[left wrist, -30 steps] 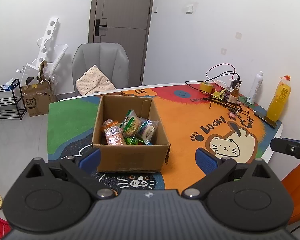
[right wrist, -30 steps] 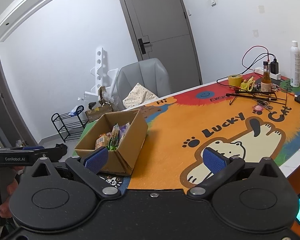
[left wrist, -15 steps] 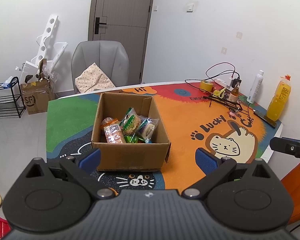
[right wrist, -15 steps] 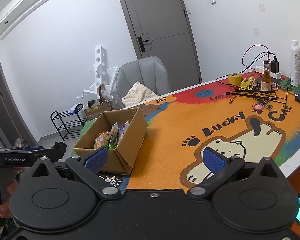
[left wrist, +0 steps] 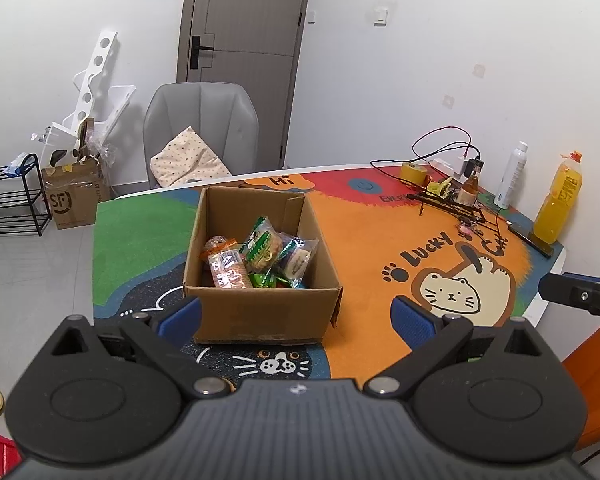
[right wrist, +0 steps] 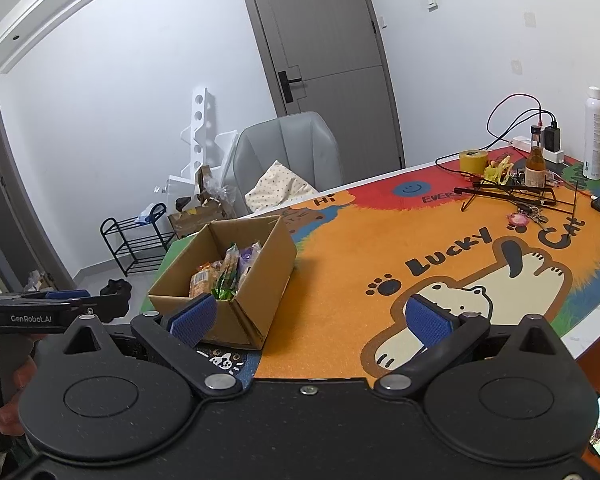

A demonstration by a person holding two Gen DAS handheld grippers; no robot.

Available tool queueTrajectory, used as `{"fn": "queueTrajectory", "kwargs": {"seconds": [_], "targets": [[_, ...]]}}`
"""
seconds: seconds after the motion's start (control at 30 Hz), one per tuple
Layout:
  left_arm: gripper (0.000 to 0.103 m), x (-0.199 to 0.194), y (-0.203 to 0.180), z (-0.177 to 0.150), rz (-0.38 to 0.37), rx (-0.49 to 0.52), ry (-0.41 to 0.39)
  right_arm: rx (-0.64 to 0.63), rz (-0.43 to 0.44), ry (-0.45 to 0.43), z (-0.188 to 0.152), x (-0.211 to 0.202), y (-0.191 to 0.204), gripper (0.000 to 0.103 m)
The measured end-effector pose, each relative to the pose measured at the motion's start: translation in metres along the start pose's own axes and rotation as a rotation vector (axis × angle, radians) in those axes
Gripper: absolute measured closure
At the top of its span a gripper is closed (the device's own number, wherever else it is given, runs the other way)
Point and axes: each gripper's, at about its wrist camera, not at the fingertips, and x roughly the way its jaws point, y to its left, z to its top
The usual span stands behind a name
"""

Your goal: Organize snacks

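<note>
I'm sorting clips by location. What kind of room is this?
Probably a spare room at home or a small office: a table under a cartoon cat mat, a grey chair by a door, a shoe rack and a cardboard box of snacks.

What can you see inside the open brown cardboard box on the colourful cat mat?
Inside the open brown cardboard box lie several wrapped snacks: a clear packet of orange biscuits, a green-labelled packet and a clear-wrapped pale snack. Anything beneath them is covered.

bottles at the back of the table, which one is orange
The big plastic bottle at the far right, full of orange liquid. The spray bottle beside it is white, and the small glass bottle is brownish amber.
</note>
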Motion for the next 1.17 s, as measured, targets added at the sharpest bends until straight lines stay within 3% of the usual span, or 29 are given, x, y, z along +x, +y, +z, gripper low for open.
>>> {"fn": "queueTrajectory", "kwargs": {"seconds": [1.17], "targets": [[0.003, 0.002, 0.005, 0.000, -0.008, 0.008, -0.008, -0.015, -0.001, 0.010, 0.004, 0.003, 0.011, 0.000]]}}
